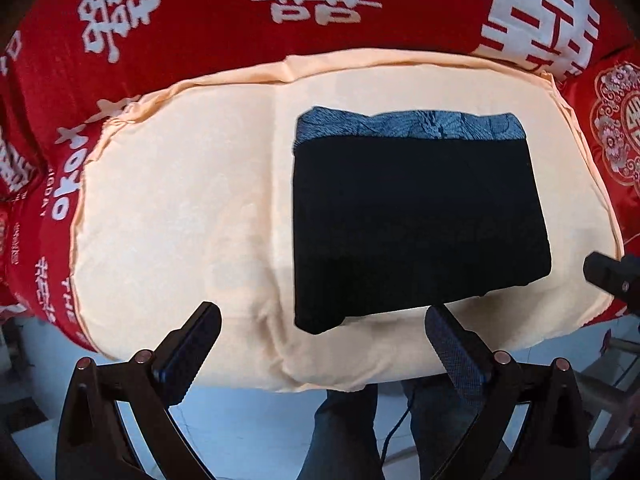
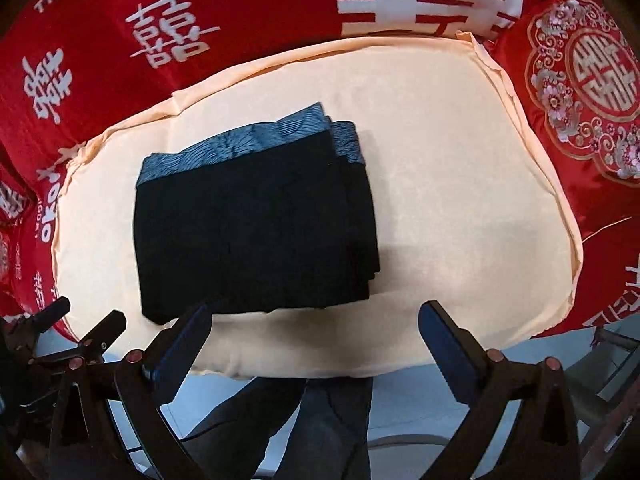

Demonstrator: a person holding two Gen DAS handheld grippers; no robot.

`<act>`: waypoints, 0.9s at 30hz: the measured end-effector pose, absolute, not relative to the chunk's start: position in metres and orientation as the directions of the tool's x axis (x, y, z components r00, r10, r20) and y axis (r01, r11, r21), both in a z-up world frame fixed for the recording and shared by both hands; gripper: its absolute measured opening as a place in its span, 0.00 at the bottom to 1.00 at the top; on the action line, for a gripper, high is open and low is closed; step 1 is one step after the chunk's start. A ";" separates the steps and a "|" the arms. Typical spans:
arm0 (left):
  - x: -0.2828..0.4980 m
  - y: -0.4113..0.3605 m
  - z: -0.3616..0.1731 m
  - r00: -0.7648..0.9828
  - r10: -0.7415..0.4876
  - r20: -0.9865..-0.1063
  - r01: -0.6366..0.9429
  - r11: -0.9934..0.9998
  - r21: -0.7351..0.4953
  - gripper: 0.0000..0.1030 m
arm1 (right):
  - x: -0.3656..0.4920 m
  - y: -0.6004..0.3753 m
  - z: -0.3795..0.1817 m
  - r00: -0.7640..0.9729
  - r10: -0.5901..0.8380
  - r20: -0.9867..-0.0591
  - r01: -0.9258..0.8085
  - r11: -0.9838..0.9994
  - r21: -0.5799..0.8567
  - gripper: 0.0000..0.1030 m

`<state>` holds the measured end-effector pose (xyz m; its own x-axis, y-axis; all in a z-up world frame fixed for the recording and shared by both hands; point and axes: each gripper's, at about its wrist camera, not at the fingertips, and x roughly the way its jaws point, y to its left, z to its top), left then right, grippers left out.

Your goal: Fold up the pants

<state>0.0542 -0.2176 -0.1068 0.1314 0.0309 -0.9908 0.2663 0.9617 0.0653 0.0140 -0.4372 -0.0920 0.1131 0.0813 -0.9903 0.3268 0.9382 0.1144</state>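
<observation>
The black pants [image 1: 412, 224] lie folded into a neat rectangle on a peach cushion [image 1: 180, 220], with a blue patterned waistband [image 1: 408, 126] along the far edge. In the right wrist view the pants [image 2: 256, 232] lie left of centre on the cushion [image 2: 460, 200]. My left gripper [image 1: 324, 320] is open and empty, hanging over the cushion's near edge, just short of the pants. My right gripper [image 2: 316, 316] is open and empty, near the pants' near edge. The right gripper's tip shows at the far right of the left wrist view [image 1: 612, 276].
A red quilt with white characters [image 1: 280, 8] surrounds the cushion, and an embroidered red pillow [image 2: 580, 80] lies at the right. The person's legs in jeans [image 2: 328, 428] and a pale floor are below the cushion's near edge. The left gripper shows at lower left [image 2: 64, 332].
</observation>
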 end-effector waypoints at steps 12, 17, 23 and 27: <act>0.050 -0.215 -0.081 0.137 0.025 -0.990 0.252 0.966 0.060 0.99 | 0.012 -0.410 -0.074 0.097 0.072 -0.993 0.296 0.950 0.097 1.00; 0.049 -0.218 -0.073 0.149 0.021 -0.989 0.265 0.962 0.060 0.99 | 0.011 -0.406 -0.069 0.098 0.071 -0.993 0.290 0.952 0.097 1.00; 0.046 -0.222 -0.069 0.150 0.015 -0.988 0.273 0.960 0.056 0.99 | 0.012 -0.403 -0.064 0.101 0.059 -0.993 0.281 0.956 0.085 1.00; 0.044 -0.223 -0.068 0.145 0.014 -0.989 0.279 0.959 0.054 0.99 | 0.012 -0.403 -0.062 0.102 0.051 -0.993 0.280 0.957 0.078 1.00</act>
<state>0.0439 -0.2234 -0.0684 0.1452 0.0136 -0.9893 0.2794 0.9586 0.0542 0.0120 -0.4026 -0.0618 0.1021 0.0507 -0.9935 0.2797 0.9570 0.0776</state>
